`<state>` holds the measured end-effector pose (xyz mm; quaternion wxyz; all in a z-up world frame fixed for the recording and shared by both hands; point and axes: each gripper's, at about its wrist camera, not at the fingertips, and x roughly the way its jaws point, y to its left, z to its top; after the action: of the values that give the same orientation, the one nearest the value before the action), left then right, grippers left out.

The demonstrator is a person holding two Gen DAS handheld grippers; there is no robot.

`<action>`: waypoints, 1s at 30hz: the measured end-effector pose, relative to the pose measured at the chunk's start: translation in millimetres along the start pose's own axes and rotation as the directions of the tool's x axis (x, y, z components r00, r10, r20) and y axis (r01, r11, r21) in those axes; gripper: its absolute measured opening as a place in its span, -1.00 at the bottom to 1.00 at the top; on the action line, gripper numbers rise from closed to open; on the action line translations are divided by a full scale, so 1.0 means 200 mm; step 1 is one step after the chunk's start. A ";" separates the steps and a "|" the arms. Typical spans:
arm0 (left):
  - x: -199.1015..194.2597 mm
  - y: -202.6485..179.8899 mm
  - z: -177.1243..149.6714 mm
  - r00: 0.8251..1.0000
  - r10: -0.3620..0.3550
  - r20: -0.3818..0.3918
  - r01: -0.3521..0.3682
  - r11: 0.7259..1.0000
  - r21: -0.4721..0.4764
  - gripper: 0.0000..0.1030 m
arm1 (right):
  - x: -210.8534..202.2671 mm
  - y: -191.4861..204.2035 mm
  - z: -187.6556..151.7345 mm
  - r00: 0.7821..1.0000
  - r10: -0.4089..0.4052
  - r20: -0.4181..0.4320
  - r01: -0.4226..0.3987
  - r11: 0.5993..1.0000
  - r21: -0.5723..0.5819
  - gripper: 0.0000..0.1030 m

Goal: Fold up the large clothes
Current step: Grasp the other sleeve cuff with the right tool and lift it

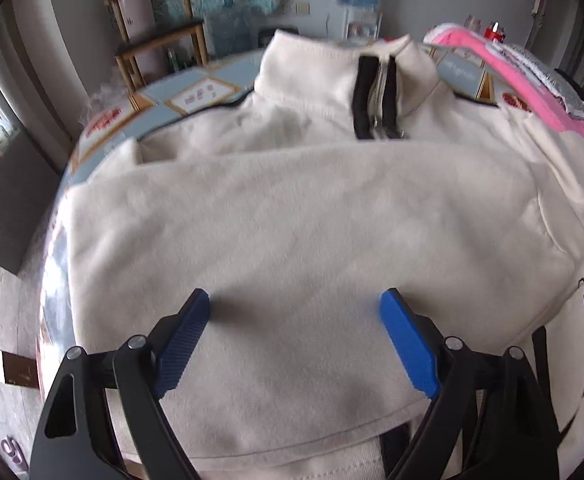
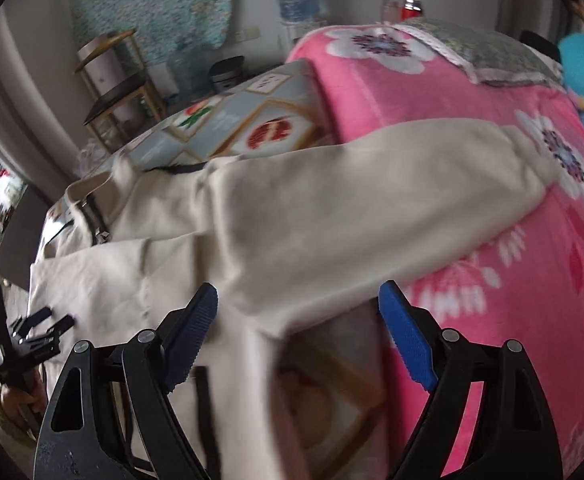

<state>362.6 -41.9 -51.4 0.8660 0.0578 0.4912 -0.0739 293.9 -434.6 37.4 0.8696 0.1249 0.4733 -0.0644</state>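
Above jacket (image 1: 292, 220): fingers (image 1: 408, 344) seemingly apart, empty.

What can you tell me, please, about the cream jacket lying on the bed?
The jacket is cream, soft and fleece-like, with a stand-up collar and a black-edged zip, partly open at the neck. It lies front up on the bed. One sleeve is folded across the chest; the other sleeve stretches out onto the pink blanket. Black trim shows near the hem. Neither gripper holds it.
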 end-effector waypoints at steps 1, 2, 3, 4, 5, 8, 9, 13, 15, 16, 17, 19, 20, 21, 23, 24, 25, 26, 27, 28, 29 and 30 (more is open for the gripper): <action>0.00 0.00 0.00 1.000 0.002 0.003 -0.002 1.000 -0.001 0.66 | 0.00 -0.11 0.03 1.000 -0.008 -0.001 0.008 0.999 0.043 0.55; 0.00 0.00 0.00 1.000 -0.003 -0.003 0.003 1.000 -0.007 0.66 | -0.01 -0.24 0.06 1.000 -0.013 0.000 0.013 0.995 0.099 0.55; 0.00 0.01 0.00 1.000 -0.008 -0.008 0.008 1.000 -0.012 0.66 | -0.02 -0.37 0.11 1.000 -0.014 0.003 0.013 0.987 0.159 0.55; 0.00 0.01 0.01 1.000 -0.011 -0.012 0.010 1.000 -0.010 0.67 | -0.01 -0.49 0.15 1.000 -0.012 0.007 0.010 0.977 0.211 0.55; 0.01 0.01 0.01 1.000 -0.010 -0.015 0.010 1.000 -0.006 0.67 | -0.01 -0.62 0.18 1.000 -0.019 0.010 0.016 0.962 0.273 0.55; 0.01 0.01 0.01 1.000 -0.010 -0.019 0.010 1.000 -0.007 0.67 | 0.01 -0.96 0.27 0.999 -0.025 0.021 0.013 0.900 0.435 0.43; 0.01 0.01 0.01 1.000 -0.010 -0.019 0.010 1.000 -0.007 0.67 | 0.02 -1.06 0.30 0.999 -0.039 0.022 0.024 0.878 0.478 0.41; 0.01 0.01 0.02 1.000 -0.010 -0.019 0.009 1.000 -0.008 0.68 | 0.10 -1.31 0.38 0.997 -0.073 0.020 0.047 0.806 0.589 0.29; 0.02 0.00 0.02 1.000 -0.008 -0.021 0.008 1.000 -0.010 0.68 | 0.16 -1.39 0.41 0.997 -0.080 0.011 0.055 0.776 0.628 0.16; 0.02 0.00 0.02 1.000 -0.007 -0.021 0.007 1.000 -0.012 0.68 | 0.19 -1.41 0.42 0.997 -0.082 0.002 0.061 0.765 0.641 0.09; 0.02 0.00 0.02 1.000 -0.007 -0.022 0.006 1.000 -0.013 0.68 | 0.24 -1.42 0.43 0.996 -0.087 -0.011 0.073 0.753 0.654 0.00; 0.02 0.01 0.02 1.000 -0.006 -0.021 0.006 1.000 -0.015 0.68 | 0.31 -1.45 0.43 0.996 -0.078 -0.031 0.078 0.732 0.677 -0.16; 0.02 0.00 0.02 1.000 -0.006 -0.020 0.006 1.000 -0.014 0.68 | 0.34 -1.45 0.43 0.996 -0.073 -0.043 0.082 0.725 0.684 -0.25; 0.02 0.00 0.02 1.000 -0.006 -0.018 0.006 1.000 -0.013 0.68 | 0.37 -1.45 0.42 0.996 -0.075 -0.054 0.091 0.720 0.688 -0.28; 0.02 0.00 0.02 1.000 -0.006 -0.015 0.006 1.000 -0.011 0.68 | 0.39 -1.43 0.42 0.994 -0.090 -0.058 0.105 0.725 0.680 -0.50; 0.02 0.00 0.02 1.000 -0.006 -0.015 0.006 1.000 -0.010 0.68 | 0.39 -1.41 0.43 0.993 -0.109 -0.056 0.118 0.735 0.668 -0.58; 0.02 0.00 0.02 1.000 -0.007 -0.016 0.007 1.000 -0.008 0.68 | 0.37 -1.39 0.43 0.989 -0.135 -0.056 0.139 0.749 0.648 -0.70; 0.02 0.01 0.02 1.000 -0.007 -0.016 0.007 1.000 -0.007 0.68 | 0.35 -1.35 0.45 0.986 -0.162 -0.047 0.156 0.769 0.620 -0.74; 0.02 0.01 0.02 1.000 -0.008 -0.016 0.008 1.000 -0.005 0.68 | 0.32 -1.32 0.46 0.982 -0.188 -0.031 0.169 0.786 0.595 -0.75; 0.02 0.01 0.02 1.000 -0.008 -0.016 0.008 1.000 -0.004 0.68 | 0.28 -1.29 0.48 0.973 -0.229 0.013 0.180 0.796 0.579 -0.75; 0.02 0.01 0.02 1.000 -0.008 -0.015 0.008 1.000 -0.004 0.68 | 0.23 -1.24 0.49 0.967 -0.252 0.041 0.189 0.814 0.549 -0.76; 0.02 0.00 0.02 1.000 -0.008 -0.014 0.008 1.000 -0.003 0.68 | 0.17 -1.20 0.50 0.961 -0.267 0.074 0.189 0.828 0.528 -0.77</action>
<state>368.0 -42.0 -52.6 0.8624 0.0551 0.4974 -0.0761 337.6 -692.5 22.5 0.8222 0.2904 0.3859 -0.3011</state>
